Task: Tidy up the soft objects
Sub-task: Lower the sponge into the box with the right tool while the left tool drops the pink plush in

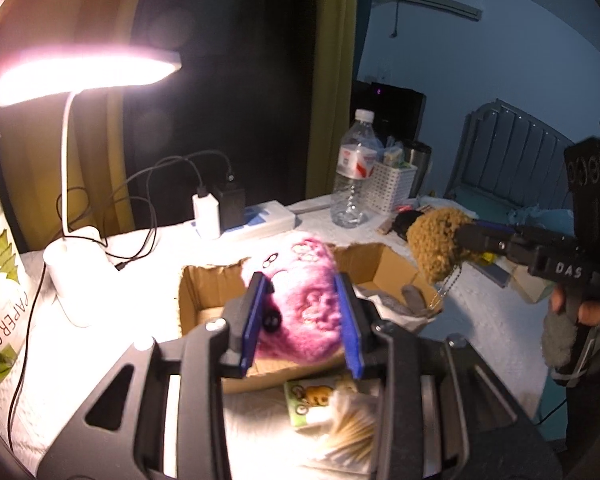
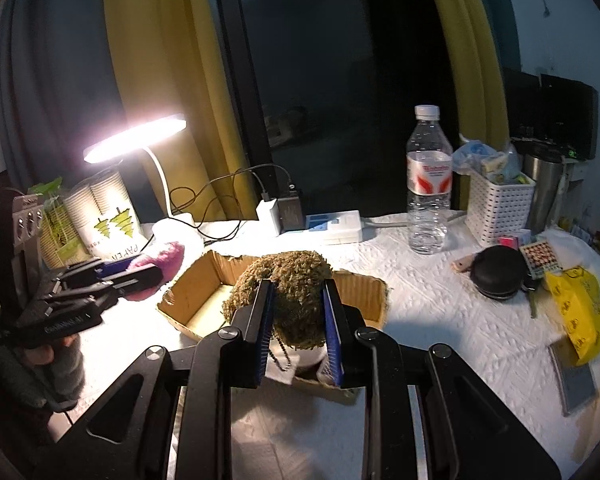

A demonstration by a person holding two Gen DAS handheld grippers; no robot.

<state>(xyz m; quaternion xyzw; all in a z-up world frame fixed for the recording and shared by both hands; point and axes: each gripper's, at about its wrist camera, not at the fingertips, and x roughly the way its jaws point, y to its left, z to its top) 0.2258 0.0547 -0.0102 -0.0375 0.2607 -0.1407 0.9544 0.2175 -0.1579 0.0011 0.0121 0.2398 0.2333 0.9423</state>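
My left gripper (image 1: 304, 320) is shut on a fluffy pink plush toy (image 1: 300, 300) and holds it over the open cardboard box (image 1: 204, 292). It also shows in the right wrist view (image 2: 148, 276) at the box's left side, with the pink plush (image 2: 168, 258) in it. My right gripper (image 2: 298, 324) is shut on a curly brown plush toy (image 2: 292, 296) with a bead chain hanging from it, above the box (image 2: 374, 292). In the left wrist view the right gripper (image 1: 466, 236) holds the brown plush (image 1: 436, 242) over the box's right corner. Grey cloth items (image 1: 404, 300) lie inside the box.
A lit white desk lamp (image 1: 74, 264), a paper-cup pack (image 1: 0, 272), a power strip with chargers (image 1: 236, 216), a water bottle (image 1: 354, 172) and a white basket (image 1: 392, 186) stand on the white-covered table. A cotton-swab bag (image 1: 352, 428) lies in front. A yellow bag (image 2: 580, 312) and black case (image 2: 498, 274) lie at right.
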